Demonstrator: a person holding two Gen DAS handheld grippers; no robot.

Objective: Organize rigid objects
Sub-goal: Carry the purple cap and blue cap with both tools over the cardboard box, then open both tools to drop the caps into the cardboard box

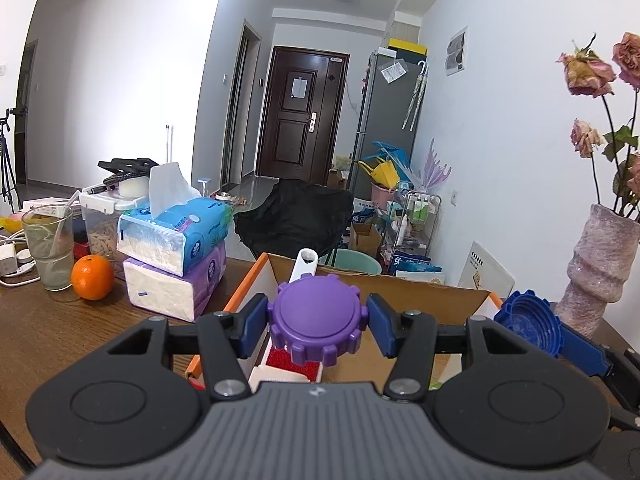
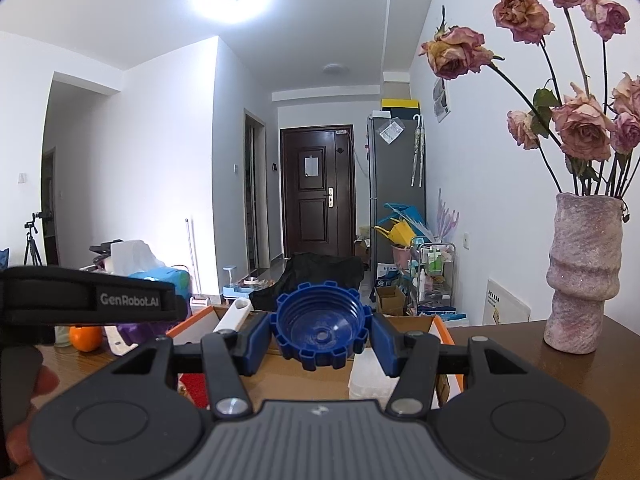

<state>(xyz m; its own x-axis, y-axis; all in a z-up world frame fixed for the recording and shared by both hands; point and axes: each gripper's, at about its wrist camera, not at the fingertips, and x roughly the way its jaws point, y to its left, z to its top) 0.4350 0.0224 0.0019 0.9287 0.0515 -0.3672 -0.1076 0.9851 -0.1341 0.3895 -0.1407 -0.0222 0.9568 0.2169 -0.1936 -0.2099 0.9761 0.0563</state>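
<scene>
The left gripper [image 1: 318, 322] is clamped on a purple cap [image 1: 318, 316], held above the cardboard box [image 1: 420, 292]. The right gripper [image 2: 320, 332] clamps a blue cap [image 2: 320, 326], hollow side showing, seemingly also over the box.

We see our left gripper [image 1: 318, 322] clamped on a purple notched cap [image 1: 318, 317] above an open cardboard box [image 1: 424, 294] on the wooden table [image 1: 60, 332], with a blue notched cap [image 1: 528, 322] at right, near a pink vase [image 1: 600, 264].
</scene>
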